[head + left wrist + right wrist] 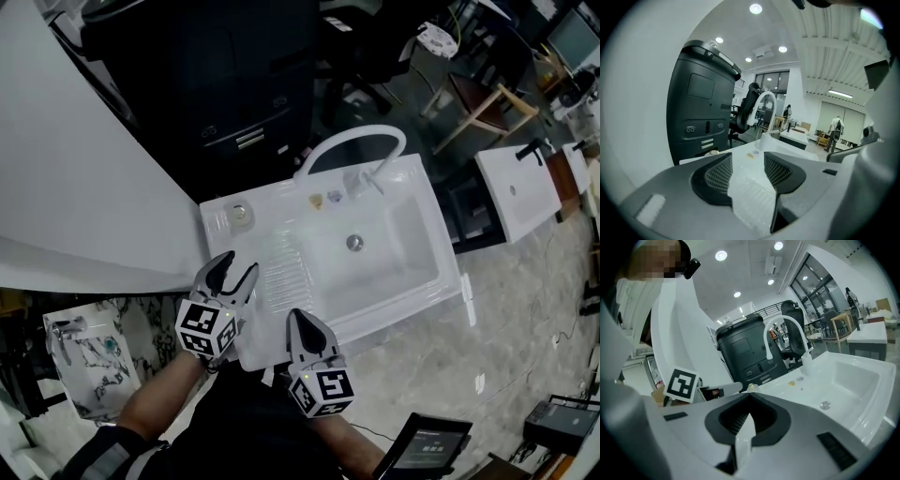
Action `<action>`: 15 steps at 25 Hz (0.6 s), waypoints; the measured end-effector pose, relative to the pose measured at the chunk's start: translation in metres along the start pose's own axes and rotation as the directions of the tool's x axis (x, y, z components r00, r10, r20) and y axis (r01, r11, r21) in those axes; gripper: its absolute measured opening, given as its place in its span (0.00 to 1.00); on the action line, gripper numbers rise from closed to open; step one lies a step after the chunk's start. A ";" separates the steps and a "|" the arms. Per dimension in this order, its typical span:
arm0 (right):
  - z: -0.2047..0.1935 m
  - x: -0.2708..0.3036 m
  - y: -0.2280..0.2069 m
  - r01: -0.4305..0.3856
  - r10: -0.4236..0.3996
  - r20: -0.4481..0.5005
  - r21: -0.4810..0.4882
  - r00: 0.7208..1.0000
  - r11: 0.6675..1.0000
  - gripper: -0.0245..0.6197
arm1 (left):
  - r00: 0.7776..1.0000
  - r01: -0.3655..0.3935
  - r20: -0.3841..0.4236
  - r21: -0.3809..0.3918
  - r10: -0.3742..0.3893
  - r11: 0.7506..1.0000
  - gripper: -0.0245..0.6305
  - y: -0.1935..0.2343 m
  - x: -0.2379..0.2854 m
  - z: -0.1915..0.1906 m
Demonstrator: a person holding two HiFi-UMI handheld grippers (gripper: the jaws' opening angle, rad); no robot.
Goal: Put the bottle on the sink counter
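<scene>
Head view shows what I take for the bottle (pixel 241 215) standing upright on the tabletop (pixel 281 217), left of the basin (pixel 412 234) and level with its far edge. I judge it is already where the task wants it. My left hand-held gripper (pixel 239 264) hangs left of the basin, just nearer me than the bottle. Its jaws are apart, with only the ribbed drainboard (pixel 281 267) showing between them, and it touches nothing. My right hand-held gripper (pixel 294 319) sits off the basin's near-left corner, tips together and empty. The bottle looks small and squat with a pale cap, so I reckon it light, stiff and easy to tip, and its smooth side may slip. If I had to shift it, I would close on the body below the cap, low and square, with gentle pressure.
</scene>
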State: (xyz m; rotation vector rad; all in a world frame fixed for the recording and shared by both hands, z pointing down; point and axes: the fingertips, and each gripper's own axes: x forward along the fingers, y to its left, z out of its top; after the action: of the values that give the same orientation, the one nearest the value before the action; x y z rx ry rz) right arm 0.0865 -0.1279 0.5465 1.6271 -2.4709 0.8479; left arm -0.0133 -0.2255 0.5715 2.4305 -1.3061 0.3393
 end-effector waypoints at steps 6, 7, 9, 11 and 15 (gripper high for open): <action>0.012 -0.005 0.010 -0.005 0.006 0.031 -0.024 0.999 1.000 0.03 | 0.995 0.079 0.055 -0.014 -0.078 0.997 0.10 -0.037 -0.042 0.013; 0.014 -0.007 0.014 -0.007 0.008 0.037 -0.030 0.999 1.000 0.03 | 0.994 0.094 0.060 -0.023 -0.093 0.995 0.06 -0.044 -0.050 0.013; 0.022 -0.010 0.021 -0.014 0.017 0.052 -0.046 0.999 0.999 0.03 | 0.990 0.130 0.066 -0.029 -0.128 0.991 0.04 -0.057 -0.063 0.015; 0.031 -0.014 0.027 -0.020 0.024 0.070 -0.066 0.997 0.998 0.03 | 0.985 0.161 0.073 -0.020 -0.159 0.987 0.04 -0.069 -0.074 0.020; 0.048 -0.024 0.034 -0.002 0.016 0.112 -0.125 0.994 0.992 0.03 | 0.975 0.199 0.099 0.004 -0.198 0.980 0.04 -0.084 -0.095 0.034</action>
State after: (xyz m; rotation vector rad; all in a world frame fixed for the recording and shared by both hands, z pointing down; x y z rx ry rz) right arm 0.0791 -0.1213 0.4844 1.6661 -2.5493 0.6049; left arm 0.0069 -0.1261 0.4883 2.5745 -1.0875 0.1626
